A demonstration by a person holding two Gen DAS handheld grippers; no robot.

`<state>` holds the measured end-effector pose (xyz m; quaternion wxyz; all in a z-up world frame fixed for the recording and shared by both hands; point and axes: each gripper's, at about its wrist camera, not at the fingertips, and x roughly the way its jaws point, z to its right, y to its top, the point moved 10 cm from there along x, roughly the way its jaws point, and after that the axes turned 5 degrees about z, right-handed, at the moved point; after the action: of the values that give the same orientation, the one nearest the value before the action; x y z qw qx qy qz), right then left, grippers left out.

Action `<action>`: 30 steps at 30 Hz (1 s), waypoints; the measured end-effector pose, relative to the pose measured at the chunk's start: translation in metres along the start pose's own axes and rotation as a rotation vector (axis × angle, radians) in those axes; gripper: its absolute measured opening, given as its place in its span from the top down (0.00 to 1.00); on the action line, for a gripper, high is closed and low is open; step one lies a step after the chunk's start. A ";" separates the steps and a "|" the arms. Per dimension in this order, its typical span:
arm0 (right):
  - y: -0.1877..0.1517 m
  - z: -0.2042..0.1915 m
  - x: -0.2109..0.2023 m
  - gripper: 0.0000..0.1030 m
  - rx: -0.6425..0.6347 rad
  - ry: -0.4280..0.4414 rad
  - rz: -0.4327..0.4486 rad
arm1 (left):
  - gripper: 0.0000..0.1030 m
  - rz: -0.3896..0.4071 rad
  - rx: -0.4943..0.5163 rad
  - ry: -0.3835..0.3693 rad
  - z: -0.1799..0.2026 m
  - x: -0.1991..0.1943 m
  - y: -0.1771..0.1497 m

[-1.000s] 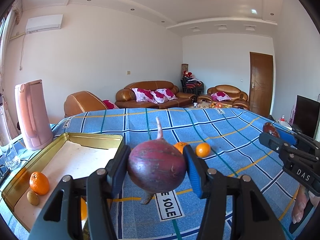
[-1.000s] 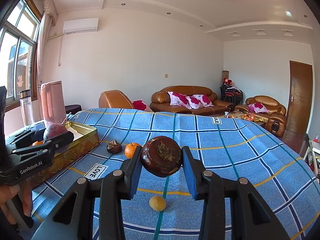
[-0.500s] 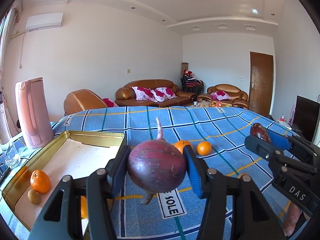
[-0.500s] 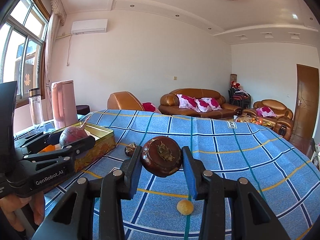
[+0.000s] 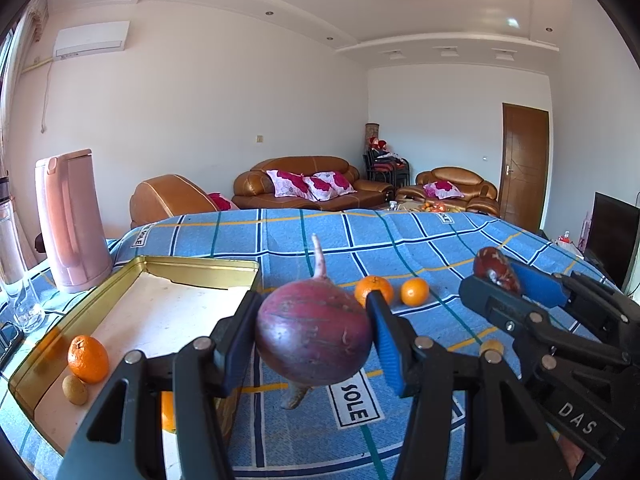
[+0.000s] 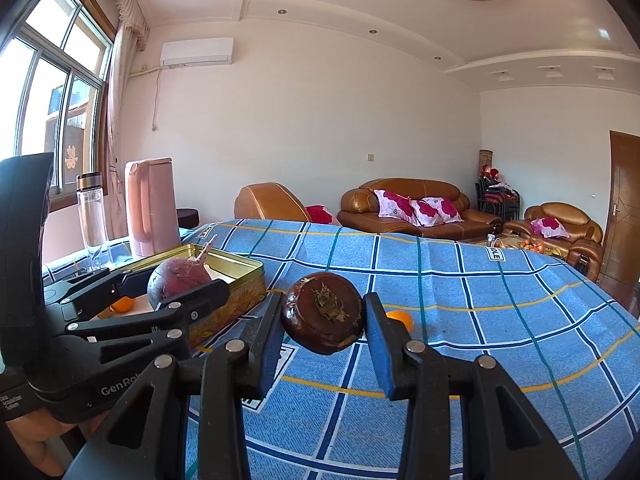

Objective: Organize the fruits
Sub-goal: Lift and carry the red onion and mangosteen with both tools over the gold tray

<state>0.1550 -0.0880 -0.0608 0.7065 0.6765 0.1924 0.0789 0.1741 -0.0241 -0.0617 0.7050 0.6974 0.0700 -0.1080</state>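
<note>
My left gripper (image 5: 314, 338) is shut on a large purple-red radish (image 5: 314, 336) with a pale root tip, held above the blue checked cloth beside the gold tin tray (image 5: 192, 266). The tray holds an orange (image 5: 88, 359) and a small brown fruit (image 5: 75, 390). My right gripper (image 6: 324, 320) is shut on a dark brown round fruit (image 6: 323, 319); it also shows at the right of the left wrist view (image 5: 496, 270). Two oranges (image 5: 374, 289) (image 5: 415, 291) lie on the cloth beyond the radish. A small yellow fruit (image 5: 491, 346) lies on the cloth near the right gripper.
A pink kettle (image 5: 72, 220) stands behind the tray at the left, with a clear bottle (image 6: 92, 210) and a glass (image 5: 26, 304) beside it. Brown sofas (image 5: 310, 182) stand past the table's far edge.
The right gripper with the brown fruit has moved left, toward the left gripper and the tray. The left gripper holds the radish nearly still.
</note>
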 end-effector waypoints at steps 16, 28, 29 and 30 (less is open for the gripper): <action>0.002 -0.039 0.014 0.60 -0.041 0.053 -0.009 | 0.46 -0.011 -0.036 0.032 -0.031 -0.014 -0.004; 0.006 -0.074 0.019 0.60 -0.066 0.110 -0.011 | 0.46 -0.027 -0.049 0.069 -0.064 -0.027 -0.008; 0.006 -0.076 0.019 0.60 -0.066 0.114 -0.012 | 0.46 -0.028 -0.048 0.074 -0.067 -0.028 -0.008; 0.006 -0.079 0.020 0.60 -0.067 0.119 -0.014 | 0.46 -0.031 -0.052 0.078 -0.070 -0.028 -0.009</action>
<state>0.1447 -0.0072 -0.0589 0.7165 0.6453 0.2362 0.1204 0.1483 0.0474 -0.0643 0.7178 0.6815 0.1109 -0.0898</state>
